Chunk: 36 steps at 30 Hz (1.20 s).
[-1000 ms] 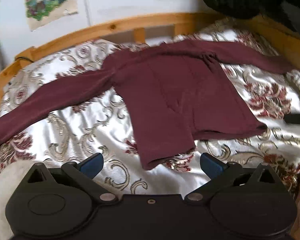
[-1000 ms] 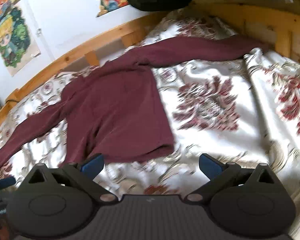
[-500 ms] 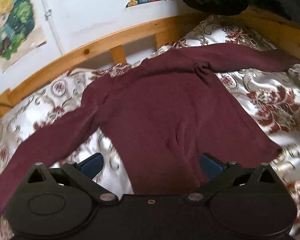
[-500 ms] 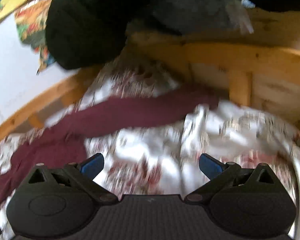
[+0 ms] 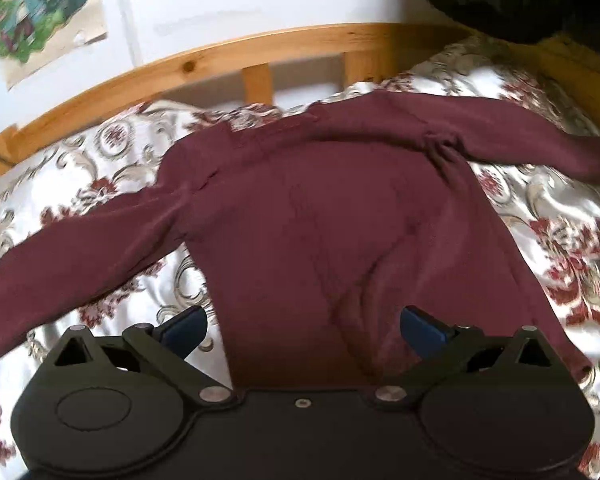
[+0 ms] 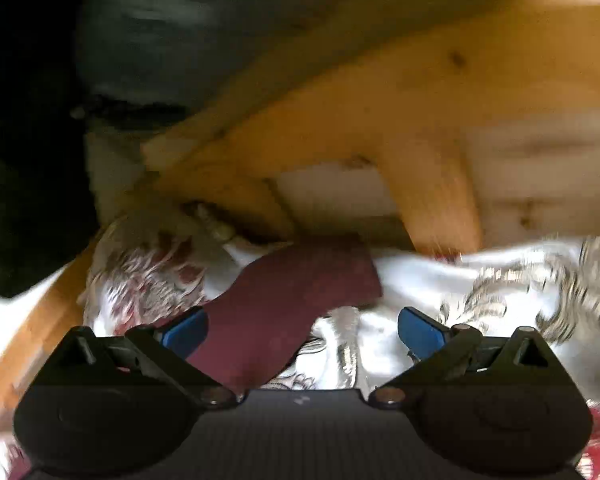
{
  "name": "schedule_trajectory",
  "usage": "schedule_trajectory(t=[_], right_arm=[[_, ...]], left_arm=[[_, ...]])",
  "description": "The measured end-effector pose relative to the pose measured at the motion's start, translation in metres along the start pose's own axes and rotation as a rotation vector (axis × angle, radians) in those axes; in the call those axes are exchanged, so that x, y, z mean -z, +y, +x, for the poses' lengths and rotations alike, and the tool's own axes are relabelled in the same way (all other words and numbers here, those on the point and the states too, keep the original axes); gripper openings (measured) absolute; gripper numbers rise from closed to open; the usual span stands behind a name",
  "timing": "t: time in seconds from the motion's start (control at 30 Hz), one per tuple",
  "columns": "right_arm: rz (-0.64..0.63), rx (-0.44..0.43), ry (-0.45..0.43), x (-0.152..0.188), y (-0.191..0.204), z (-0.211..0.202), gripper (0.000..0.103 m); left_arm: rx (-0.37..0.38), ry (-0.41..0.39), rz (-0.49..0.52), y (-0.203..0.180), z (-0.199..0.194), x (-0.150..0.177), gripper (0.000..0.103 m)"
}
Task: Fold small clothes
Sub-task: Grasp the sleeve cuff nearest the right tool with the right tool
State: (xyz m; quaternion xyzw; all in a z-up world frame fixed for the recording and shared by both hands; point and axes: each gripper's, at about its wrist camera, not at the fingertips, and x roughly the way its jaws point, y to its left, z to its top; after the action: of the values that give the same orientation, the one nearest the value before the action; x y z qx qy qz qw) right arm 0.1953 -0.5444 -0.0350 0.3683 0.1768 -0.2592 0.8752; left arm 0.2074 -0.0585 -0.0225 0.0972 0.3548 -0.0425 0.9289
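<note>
A maroon top (image 5: 324, 232) lies spread flat on a floral bedspread (image 5: 560, 240), collar toward 12 o'clock by the wooden bed rail (image 5: 228, 56). One sleeve runs out toward 8 o'clock, the other toward 3 o'clock, with a small pucker of cloth at that shoulder. A soft crease runs down the body from the middle toward the hem.

The left gripper (image 5: 302, 322) hangs over the hem, its jaws spread wide and holding nothing; the blue pad at 7 o'clock sits over the bedspread just beside the top's edge, and the one at 5 o'clock sits over the cloth.

In the right wrist view, which is blurred, the end of a sleeve (image 6: 284, 296) lies on the bedspread (image 6: 480, 296), its cuff at 12 o'clock close to the bed frame (image 6: 420, 128). The right gripper (image 6: 302, 326) is also wide apart and empty; the sleeve passes between its fingers, nearer the left pad (image 6: 184, 330). Whether the pad touches the cloth cannot be told.

A dark bundle (image 6: 60, 100) sits at 10 o'clock on the frame. Two posters (image 5: 40, 12) hang on the wall.
</note>
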Motion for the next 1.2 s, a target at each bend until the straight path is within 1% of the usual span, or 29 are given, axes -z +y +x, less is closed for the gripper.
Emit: schedule_trajectory(t=[0.07,0.13,0.2,0.3,0.33,0.37,0.4,0.43,0.47,0.57,0.67,0.73,0.8,0.87,0.93,1.03,1.1,1.13,1.2], right_arm=[[0.027,0.038,0.014,0.002,-0.004,0.014,0.103],[0.040,0.050,0.009,0.005,-0.007,0.022,0.103],[0.058,0.055,-0.015,0.007,-0.011,0.021,0.101],[0.067,0.052,-0.047,0.007,-0.014,0.022,0.096],[0.067,0.058,-0.055,0.006,-0.015,0.023,0.091],[0.071,0.063,-0.061,0.005,-0.015,0.024,0.082],[0.077,0.062,-0.063,0.004,-0.012,0.026,0.077],[0.083,0.066,-0.066,0.004,-0.012,0.026,0.067],[0.084,0.077,-0.069,0.004,-0.010,0.026,0.051],[0.067,0.090,-0.087,0.006,0.000,0.021,0.031],[-0.043,0.099,-0.148,0.010,0.025,0.009,0.023],[-0.172,0.096,-0.203,0.012,0.047,-0.002,0.020],[-0.316,0.073,-0.263,0.019,0.069,-0.014,0.016],[-0.426,0.024,-0.301,0.028,0.090,-0.024,0.012],[-0.508,-0.036,-0.315,0.039,0.110,-0.031,0.011],[-0.584,-0.110,-0.325,0.055,0.140,-0.038,0.011],[-0.628,-0.155,-0.325,0.066,0.157,-0.041,0.011],[-0.654,-0.177,-0.325,0.072,0.168,-0.042,0.010],[-0.698,-0.224,-0.325,0.084,0.187,-0.045,0.010]], left_arm=[[-0.005,0.017,0.030,-0.006,0.005,0.001,0.102],[0.010,0.043,0.035,-0.007,0.010,0.004,0.102],[0.026,0.066,0.024,-0.006,0.014,0.005,0.102],[0.024,0.093,0.013,-0.002,0.018,0.011,0.102],[0.024,0.100,0.009,0.000,0.020,0.011,0.102],[0.027,0.111,0.001,0.000,0.022,0.011,0.102],[0.033,0.127,-0.008,0.001,0.024,0.011,0.102],[0.039,0.139,-0.020,0.002,0.025,0.010,0.102],[0.048,0.147,-0.035,0.002,0.024,0.009,0.102],[0.062,0.134,-0.041,0.001,0.019,0.007,0.102],[0.054,0.111,-0.034,0.000,0.014,0.006,0.102],[0.062,0.096,-0.041,0.002,0.011,0.006,0.102],[0.063,0.078,-0.054,0.004,0.009,0.005,0.102],[0.047,0.060,-0.075,0.008,0.008,0.002,0.102],[0.003,0.008,-0.096,0.012,0.009,-0.007,0.102],[-0.053,-0.079,-0.044,0.016,0.014,-0.030,0.102],[-0.119,-0.144,-0.041,0.020,0.017,-0.043,0.102],[-0.130,-0.162,-0.059,0.024,0.018,-0.047,0.102],[-0.118,-0.161,-0.131,0.037,0.022,-0.050,0.102]])
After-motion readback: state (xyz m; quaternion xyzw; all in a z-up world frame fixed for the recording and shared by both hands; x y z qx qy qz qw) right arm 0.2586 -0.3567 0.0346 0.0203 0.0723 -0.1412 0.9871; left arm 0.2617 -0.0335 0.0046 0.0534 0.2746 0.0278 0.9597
